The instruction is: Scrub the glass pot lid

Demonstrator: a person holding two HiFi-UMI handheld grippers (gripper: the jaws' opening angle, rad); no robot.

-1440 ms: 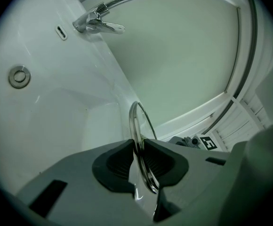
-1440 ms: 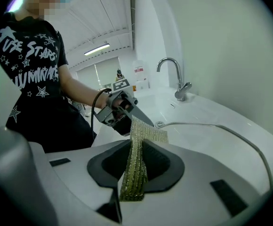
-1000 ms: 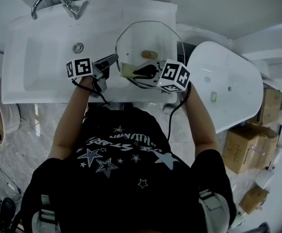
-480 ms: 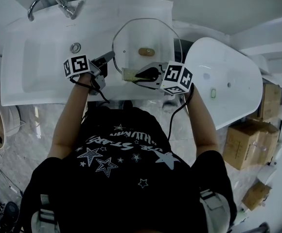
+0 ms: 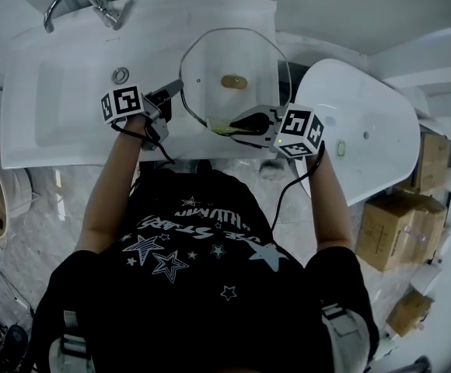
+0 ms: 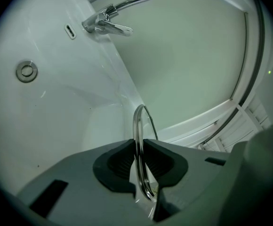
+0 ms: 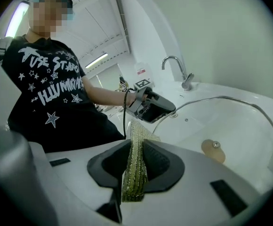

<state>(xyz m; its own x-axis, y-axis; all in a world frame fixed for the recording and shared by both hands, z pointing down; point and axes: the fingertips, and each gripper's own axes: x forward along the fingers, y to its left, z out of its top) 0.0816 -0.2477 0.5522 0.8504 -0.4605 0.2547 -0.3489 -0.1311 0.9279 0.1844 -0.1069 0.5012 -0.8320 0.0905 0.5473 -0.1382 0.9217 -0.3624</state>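
Glass with a steel rim, the pot lid (image 5: 225, 53) stands over the right part of the white sink (image 5: 62, 92) in the head view, its brown knob (image 5: 234, 81) near the middle. The left tool (image 5: 175, 92) grips the rim at about 9 o'clock. The right tool (image 5: 237, 123) meets the lid at about 6 o'clock with a yellow-green scouring pad (image 5: 219, 127). The left gripper view shows the rim clamped between that tool's dark pads (image 6: 120, 164), whose jaws have just been closing, with the tap (image 6: 115, 18) at 11 o'clock. The right gripper view shows the scouring pad pinched edge-on between its jaws, the lid at 3 o'clock.
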